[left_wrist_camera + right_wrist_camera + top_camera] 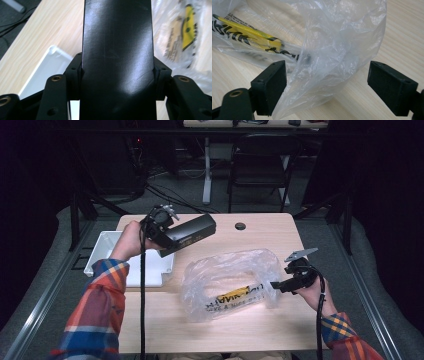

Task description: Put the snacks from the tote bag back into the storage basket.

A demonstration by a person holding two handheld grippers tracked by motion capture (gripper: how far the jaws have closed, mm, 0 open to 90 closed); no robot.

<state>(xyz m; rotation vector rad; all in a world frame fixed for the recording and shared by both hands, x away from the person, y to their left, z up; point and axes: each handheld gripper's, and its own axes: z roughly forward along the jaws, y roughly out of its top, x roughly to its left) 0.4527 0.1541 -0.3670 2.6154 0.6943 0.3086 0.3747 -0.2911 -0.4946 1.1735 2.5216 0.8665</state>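
My left gripper is shut on one end of a long black box, held in the air above the table's back left. In the left gripper view the box runs away between both pads, which press its sides. A crumpled clear plastic bag with yellow and black print lies mid-table. My right gripper is at the bag's right end. In the right gripper view its jaws stand wide apart, and a fold of the bag hangs loose between them, touching the left pad.
A white tray sits at the table's left edge, below the left hand. The wooden table has a small round black cap near its back. A folding chair and cables stand on the floor behind.
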